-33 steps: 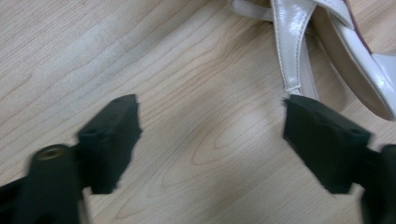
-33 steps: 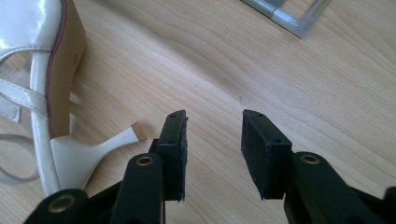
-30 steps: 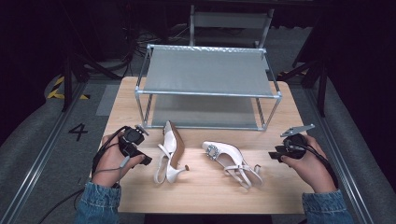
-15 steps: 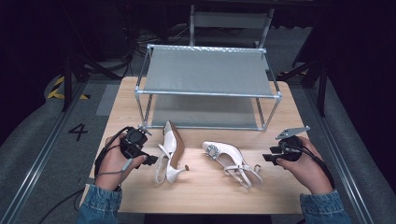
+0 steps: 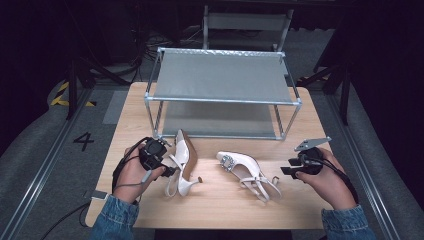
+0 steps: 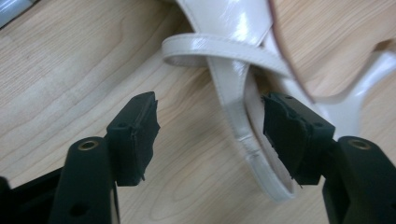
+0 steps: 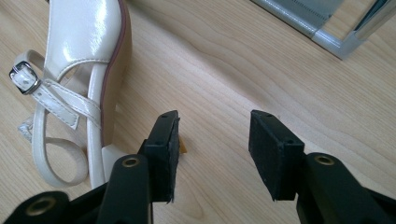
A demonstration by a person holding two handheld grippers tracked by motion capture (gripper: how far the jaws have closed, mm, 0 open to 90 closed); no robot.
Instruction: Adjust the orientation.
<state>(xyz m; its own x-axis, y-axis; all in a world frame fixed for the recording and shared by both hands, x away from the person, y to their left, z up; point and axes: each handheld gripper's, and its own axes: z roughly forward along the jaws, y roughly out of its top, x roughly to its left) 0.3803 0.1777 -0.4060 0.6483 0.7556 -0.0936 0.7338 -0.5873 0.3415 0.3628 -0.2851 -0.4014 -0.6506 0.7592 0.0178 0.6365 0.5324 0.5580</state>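
Observation:
Two white slingback heels lie on the wooden table (image 5: 215,205). The left shoe (image 5: 182,159) rests on its side. My left gripper (image 5: 169,170) is open right at its heel straps, and a strap (image 6: 233,98) of this shoe (image 6: 224,28) runs between the jaws without being pinched. The right shoe (image 5: 245,169) carries a jewelled buckle at the toe. My right gripper (image 5: 286,169) is open just right of its heel, with bare wood between the jaws. In the right gripper view that shoe (image 7: 88,56) lies left of the gripper (image 7: 212,154), straps and small buckle visible.
A two-tier metal shoe rack (image 5: 222,77) with grey shelves stands at the back of the table; its corner foot (image 7: 336,42) appears in the right gripper view. Dark floor and cables surround the table. A folding chair (image 5: 247,22) stands behind the rack.
My left gripper has edged right up to the left shoe's straps. My right gripper has moved left and slightly down toward the right shoe's heel.

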